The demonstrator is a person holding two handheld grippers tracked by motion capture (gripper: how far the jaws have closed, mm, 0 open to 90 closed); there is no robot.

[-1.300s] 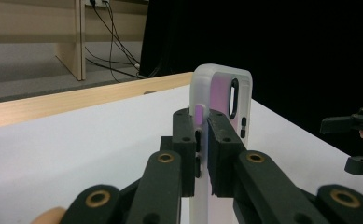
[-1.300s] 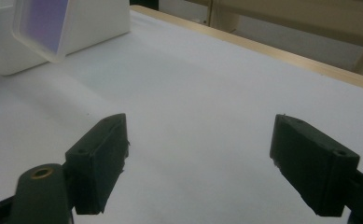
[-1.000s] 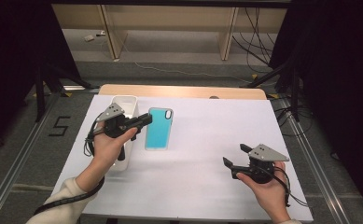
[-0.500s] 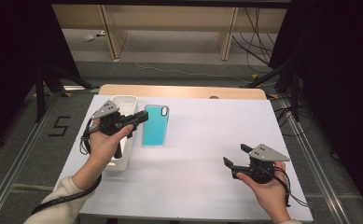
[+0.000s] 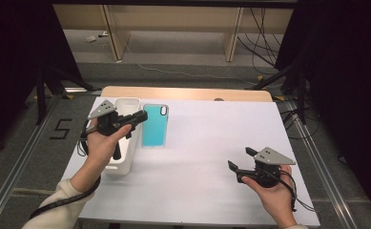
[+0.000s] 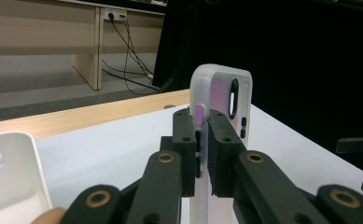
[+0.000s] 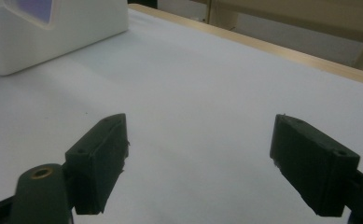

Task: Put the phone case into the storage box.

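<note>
A turquoise phone case point(image 5: 154, 128) with clear edges is held in the air beside the white bin point(image 5: 127, 101), its camera-hole end up. My left gripper point(image 5: 142, 116) is shut on its side edge. In the left gripper view the case point(image 6: 223, 88) stands edge-on between the closed jaws of my left gripper point(image 6: 202, 140). Over the table's front right, my right gripper point(image 5: 238, 160) is open with nothing in it. The right gripper view shows its jaws wide apart around the gripper's midpoint point(image 7: 198, 158), above bare white tabletop.
The white bin point(image 7: 53, 28) stands along the table's left side, and one end wall has a handle slot. A wooden strip point(image 5: 188, 93) runs along the table's far edge. Cables and desk legs lie on the floor beyond.
My left gripper has carried the phone case a little to the left, closer to the white bin. The right gripper has stayed in place, still open.
</note>
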